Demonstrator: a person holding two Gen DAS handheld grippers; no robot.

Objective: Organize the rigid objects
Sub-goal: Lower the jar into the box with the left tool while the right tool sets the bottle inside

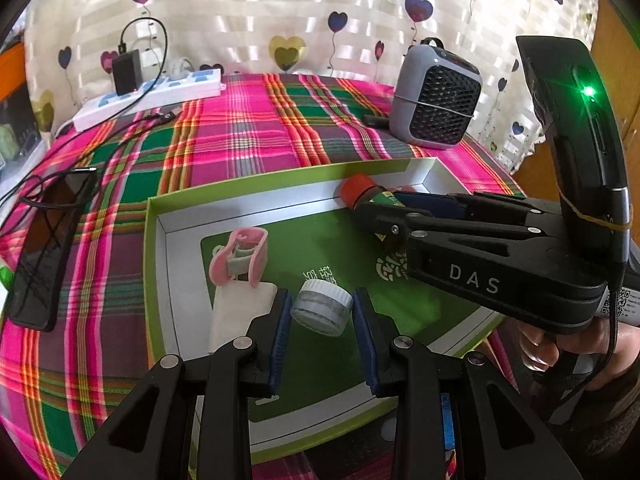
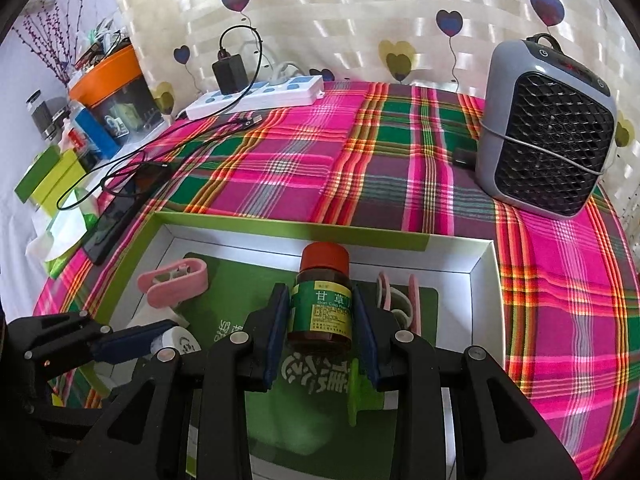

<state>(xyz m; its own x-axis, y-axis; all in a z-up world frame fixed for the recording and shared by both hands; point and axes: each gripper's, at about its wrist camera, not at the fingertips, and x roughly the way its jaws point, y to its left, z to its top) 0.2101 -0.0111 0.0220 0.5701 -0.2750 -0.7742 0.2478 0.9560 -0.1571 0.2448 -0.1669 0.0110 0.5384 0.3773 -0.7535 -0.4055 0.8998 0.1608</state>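
A shallow open box with lime-green walls, white inner sides and a dark green printed floor [image 1: 154,264] lies on a pink, green and purple plaid cloth [image 1: 248,136]. Four things show inside it.

In the left wrist view, a small clear round jar with a white screw lid [image 1: 321,307] lies tilted at the centre of the box. The left gripper [image 1: 322,332] brackets it, its blue pads just beside the jar on either side; whether they touch it I cannot tell.

At nine o'clock from the jar lies one pink plastic clip [image 1: 240,258] on a white card.

In the right wrist view, the right gripper [image 2: 321,330] grips one brown glass medicine bottle with a red cap and green label [image 2: 322,300], pads pressed to both sides, cap pointing to twelve o'clock towards the box's far wall. A second pink clip [image 2: 396,300] lies at three o'clock from the bottle.

Outside the box: one grey fan heater [image 2: 548,128] at two o'clock, one white power strip [image 2: 260,96] at eleven o'clock, one black phone [image 1: 44,252] at nine o'clock.
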